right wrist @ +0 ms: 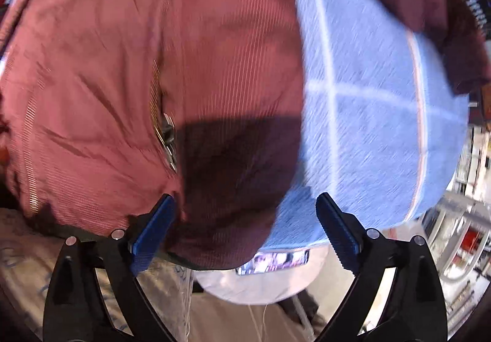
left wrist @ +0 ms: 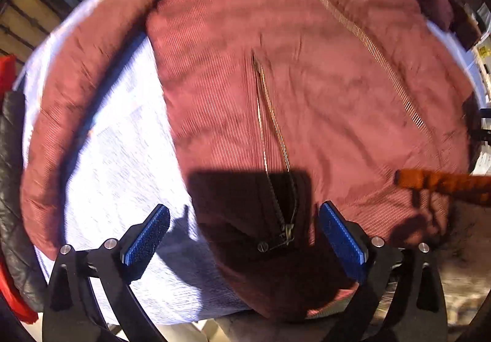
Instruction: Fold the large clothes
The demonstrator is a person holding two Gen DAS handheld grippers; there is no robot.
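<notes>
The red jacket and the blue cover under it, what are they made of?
The jacket looks like thin woven cloth, matte, with soft creases and fine stripes; its zipper glints like metal. The blue cover looks like soft, fuzzy textile, though blur leaves that unsure.

Maroon zip-front jacket (left wrist: 307, 81), spread flat, front up, sleeves out, hem at the bed's near edge.

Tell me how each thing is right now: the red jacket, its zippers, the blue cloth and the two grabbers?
Red jacket: spread flat, not yet folded.
Pocket zipper: partly open.
Front zipper: closed along the part in view.
Sleeve: stretched out beside the body.
Blue cloth: spread out under the jacket.
Left gripper: open over the hem, holding nothing.
Right gripper: open over the jacket's edge, holding nothing.
</notes>
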